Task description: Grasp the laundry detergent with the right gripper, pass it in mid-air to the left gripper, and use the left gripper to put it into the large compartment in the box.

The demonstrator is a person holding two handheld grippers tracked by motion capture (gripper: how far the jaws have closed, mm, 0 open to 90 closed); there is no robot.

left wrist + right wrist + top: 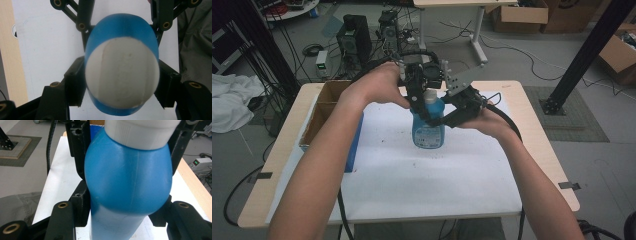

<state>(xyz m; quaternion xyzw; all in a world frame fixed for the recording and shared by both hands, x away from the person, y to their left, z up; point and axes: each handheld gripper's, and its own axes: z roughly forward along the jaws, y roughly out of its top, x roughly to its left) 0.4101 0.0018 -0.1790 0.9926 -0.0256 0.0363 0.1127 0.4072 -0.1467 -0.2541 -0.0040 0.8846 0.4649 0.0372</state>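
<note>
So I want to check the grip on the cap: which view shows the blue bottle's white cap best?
The left gripper view: the white cap faces the camera between the jaws. The right gripper view shows its ribbed edge atop the blue bottle; in the high view it is mostly hidden.

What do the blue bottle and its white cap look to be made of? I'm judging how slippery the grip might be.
The blue bottle looks like smooth moulded plastic with a soft sheen; a faint seam runs down its shoulder. The white cap seems matte plastic, and in the right gripper view fine ribs ring its lower edge. The left tool pinches the cap and the right tool the body.
</note>
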